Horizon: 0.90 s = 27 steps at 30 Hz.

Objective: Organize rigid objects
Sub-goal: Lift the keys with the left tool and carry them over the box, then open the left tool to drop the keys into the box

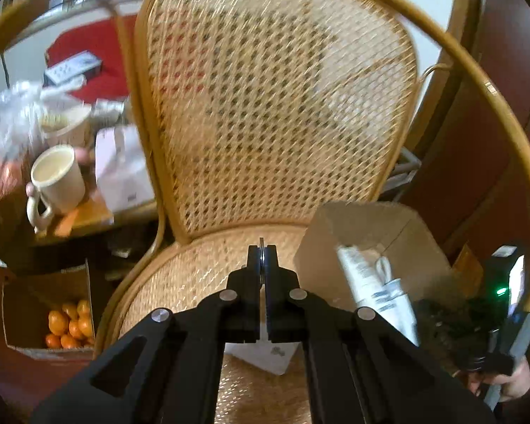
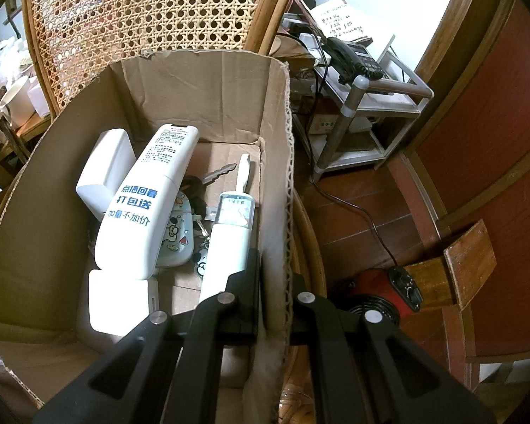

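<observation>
A cardboard box [image 2: 201,88] stands on a rattan chair seat [image 1: 201,268]. In it lie a white remote [image 2: 148,205], a white lint roller [image 2: 229,233], white blocks [image 2: 104,173], a cartoon case and keys [image 2: 217,173]. My right gripper [image 2: 274,282] is shut on the box's right wall, one finger inside and one outside. My left gripper [image 1: 262,258] is shut on a thin round metal piece [image 1: 262,247], edge-on, above the seat. The box also shows in the left wrist view [image 1: 364,233], to the right.
A white card [image 1: 261,357] lies on the seat under the left gripper. A side table holds a cream mug [image 1: 58,176] and clutter. A box of oranges [image 1: 69,325] sits on the floor. A phone stand [image 2: 357,81] and a red heater [image 2: 381,289] stand to the right.
</observation>
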Motion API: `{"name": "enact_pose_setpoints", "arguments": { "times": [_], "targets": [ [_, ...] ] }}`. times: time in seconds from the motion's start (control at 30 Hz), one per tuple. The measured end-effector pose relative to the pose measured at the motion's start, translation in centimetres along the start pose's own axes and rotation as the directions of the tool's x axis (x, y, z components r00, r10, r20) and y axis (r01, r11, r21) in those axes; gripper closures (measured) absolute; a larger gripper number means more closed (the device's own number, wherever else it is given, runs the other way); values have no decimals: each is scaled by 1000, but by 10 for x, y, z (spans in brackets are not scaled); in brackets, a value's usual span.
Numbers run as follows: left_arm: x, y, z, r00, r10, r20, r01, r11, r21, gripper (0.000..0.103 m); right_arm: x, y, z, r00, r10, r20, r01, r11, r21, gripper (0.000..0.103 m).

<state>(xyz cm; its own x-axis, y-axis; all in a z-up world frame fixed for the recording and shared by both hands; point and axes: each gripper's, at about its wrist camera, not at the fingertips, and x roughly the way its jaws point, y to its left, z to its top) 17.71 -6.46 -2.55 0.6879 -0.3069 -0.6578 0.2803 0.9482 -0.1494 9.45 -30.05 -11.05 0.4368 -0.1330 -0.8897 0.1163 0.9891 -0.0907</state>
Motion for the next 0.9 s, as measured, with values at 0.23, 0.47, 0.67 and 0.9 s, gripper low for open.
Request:
{"name": "enact_pose_setpoints", "arguments": {
  "times": [0.23,0.47,0.67,0.9],
  "targets": [
    [-49,-51,13,984,-50,173,33,995,99,101,0,0,0,1000,0,0,0,1000,0,96],
    [-69,-101,7,958,-197,207,158,969,192,101,0,0,0,1000,-2,1,2,1000,-4,96],
    [-42,-127,-9,983,-153,106,123,961,247,100,0,0,0,1000,-2,2,2,1000,-4,96],
    [-37,-109,-12,993,-82,85,60,971,229,71,-1,1,0,1000,-5,3,5,1000,-10,96]
  ]
}}
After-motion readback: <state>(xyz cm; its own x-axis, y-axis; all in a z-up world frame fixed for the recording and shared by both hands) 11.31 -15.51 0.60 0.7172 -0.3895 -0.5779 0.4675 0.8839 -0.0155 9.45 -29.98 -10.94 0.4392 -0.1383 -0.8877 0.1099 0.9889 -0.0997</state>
